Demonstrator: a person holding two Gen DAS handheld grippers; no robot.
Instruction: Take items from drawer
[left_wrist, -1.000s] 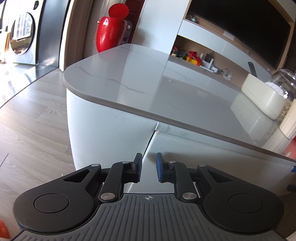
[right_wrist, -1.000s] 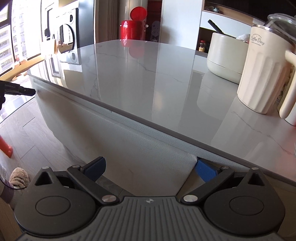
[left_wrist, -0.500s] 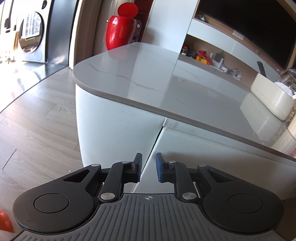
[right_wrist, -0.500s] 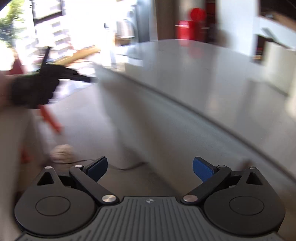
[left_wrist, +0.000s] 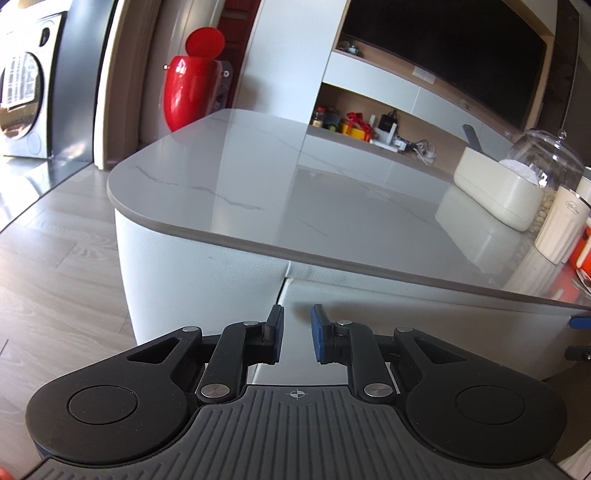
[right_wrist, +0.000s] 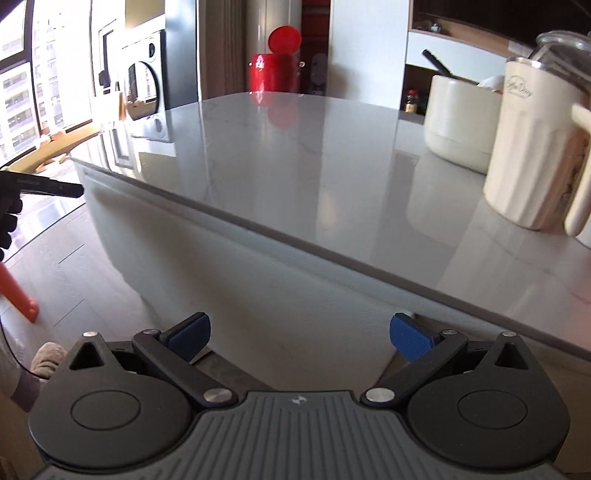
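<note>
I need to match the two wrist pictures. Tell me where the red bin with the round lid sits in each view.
Left wrist: red bin stands upper left, behind the counter's far rounded corner.
Right wrist: red bin is top centre, beyond the counter's far edge.
Shared landmark: the cream ribbed jug at right.

The drawer front (left_wrist: 424, 317) under the worktop (left_wrist: 332, 206) is shut, so its contents stay hidden. At the left wrist view's right edge, a blue pad (left_wrist: 580, 322), perhaps the other tool's, is cut off. The small shelf clutter (left_wrist: 354, 123) is too tiny to identify.
</note>
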